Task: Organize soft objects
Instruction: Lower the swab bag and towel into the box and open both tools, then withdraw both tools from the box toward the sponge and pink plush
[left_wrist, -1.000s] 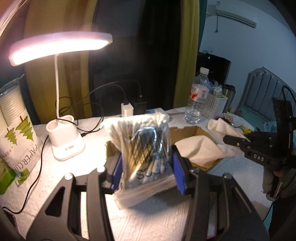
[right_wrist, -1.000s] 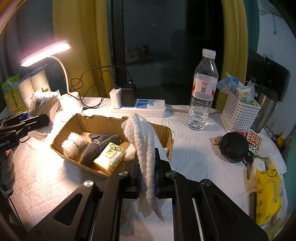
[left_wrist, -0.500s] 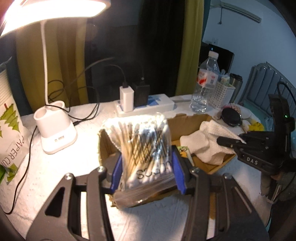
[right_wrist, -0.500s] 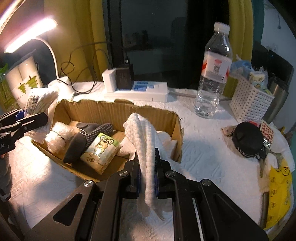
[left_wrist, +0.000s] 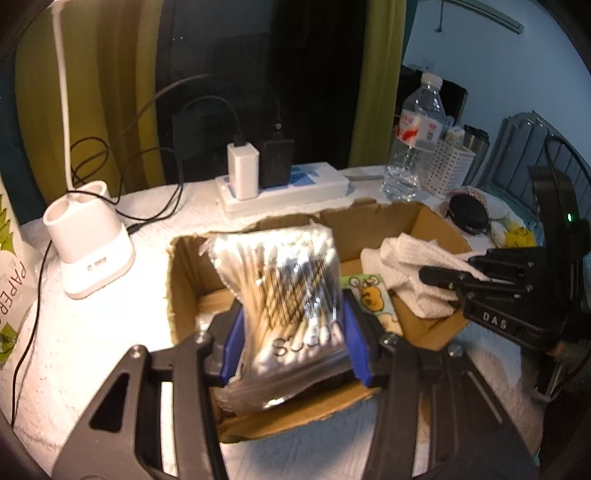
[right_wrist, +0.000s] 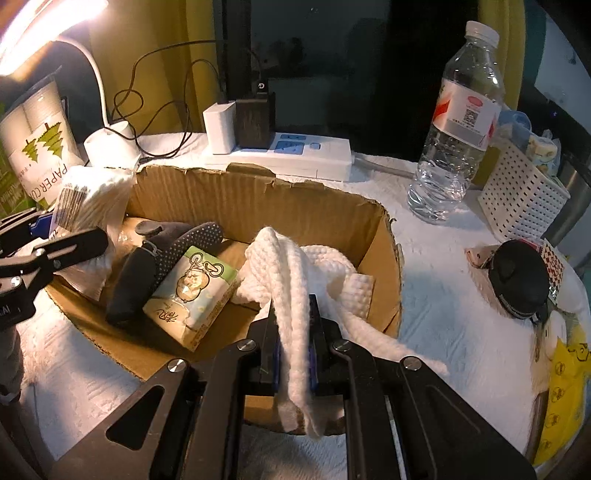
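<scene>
My left gripper is shut on a clear bag of cotton swabs and holds it over the left end of an open cardboard box. My right gripper is shut on a white knitted cloth that drapes over the box's near wall and partly lies inside. In the box lie a green-and-white tissue pack and a dark slipper-like item. The swab bag and left gripper show at the left of the right wrist view; the right gripper shows at the right of the left wrist view.
A white lamp base, power strip with chargers and cables stand behind the box. A water bottle, white basket, black pouch and yellow bag sit to the right. A paper cup pack stands left.
Both grippers have moved forward and down toward the box. The swab bag is now over the box's left end, and more of the white cloth lies inside the box.
</scene>
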